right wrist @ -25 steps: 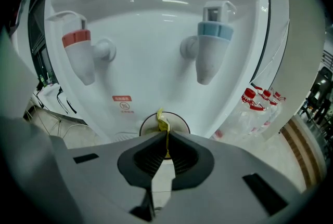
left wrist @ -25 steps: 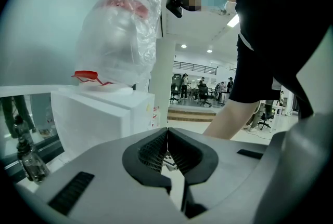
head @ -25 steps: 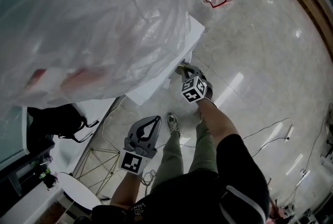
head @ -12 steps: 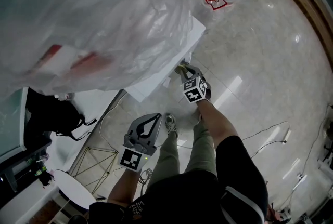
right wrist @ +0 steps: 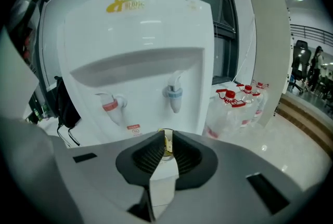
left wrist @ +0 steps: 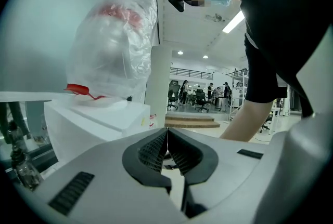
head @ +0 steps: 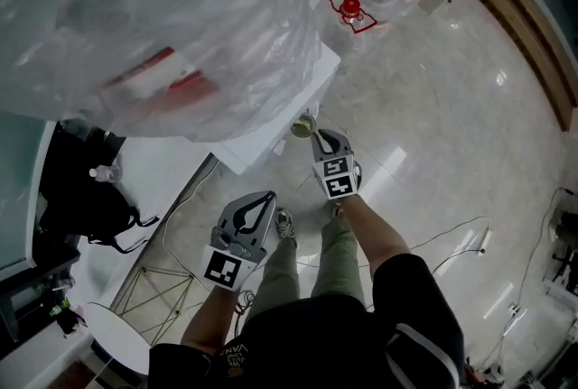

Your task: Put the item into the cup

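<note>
Pinching the cup [head: 302, 125] wall, the right gripper [head: 318, 136] likely needed to keep it level under the dispenser [right wrist: 140, 36] tap; the left gripper [head: 262, 199] fingers were clenched, empty.

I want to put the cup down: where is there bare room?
Open floor tile lies right of the right gripper, between the water jugs and the wooden step. Left of the dispenser is crowded: black bag, wire stand.
</note>
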A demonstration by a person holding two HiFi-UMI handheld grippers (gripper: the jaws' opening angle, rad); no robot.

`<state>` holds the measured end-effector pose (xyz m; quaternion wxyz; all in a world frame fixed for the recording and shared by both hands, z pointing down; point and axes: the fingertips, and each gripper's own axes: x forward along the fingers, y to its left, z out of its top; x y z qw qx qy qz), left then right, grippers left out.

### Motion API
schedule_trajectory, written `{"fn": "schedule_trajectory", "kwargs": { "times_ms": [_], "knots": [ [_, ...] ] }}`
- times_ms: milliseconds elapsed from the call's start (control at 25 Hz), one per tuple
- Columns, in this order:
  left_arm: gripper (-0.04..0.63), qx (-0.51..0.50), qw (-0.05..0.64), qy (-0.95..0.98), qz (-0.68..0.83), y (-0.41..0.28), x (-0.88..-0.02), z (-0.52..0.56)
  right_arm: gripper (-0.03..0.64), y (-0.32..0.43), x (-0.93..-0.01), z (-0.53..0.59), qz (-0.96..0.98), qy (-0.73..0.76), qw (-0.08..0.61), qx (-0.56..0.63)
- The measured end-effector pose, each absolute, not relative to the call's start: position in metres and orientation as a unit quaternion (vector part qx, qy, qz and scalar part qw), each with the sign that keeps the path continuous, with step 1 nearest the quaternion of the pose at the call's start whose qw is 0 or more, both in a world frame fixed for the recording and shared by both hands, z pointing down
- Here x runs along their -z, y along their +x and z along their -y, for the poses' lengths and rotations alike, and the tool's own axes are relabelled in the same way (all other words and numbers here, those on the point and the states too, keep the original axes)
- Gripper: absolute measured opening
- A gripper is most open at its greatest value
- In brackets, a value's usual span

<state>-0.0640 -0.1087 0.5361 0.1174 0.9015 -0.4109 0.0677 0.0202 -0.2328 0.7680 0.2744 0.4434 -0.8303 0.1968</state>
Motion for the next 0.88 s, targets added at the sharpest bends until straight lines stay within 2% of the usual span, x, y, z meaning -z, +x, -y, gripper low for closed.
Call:
{"fn": "schedule_trajectory", "kwargs": {
  "times_ms": [360,880],
  "knots": [
    [0.02,-0.046,0.092,0.915,0.389,-0.056,-0.505,0.108,0.049,0.051,-0.706,0.197,0.816,0.484,0.227,-0.221],
    [0.02,-0.042,0.058,0.928,0.366,-0.052,-0.468,0.097,0.048,0.046,-0.582,0.151,0.833,0.497,0.128,-0.206]
  ]
}}
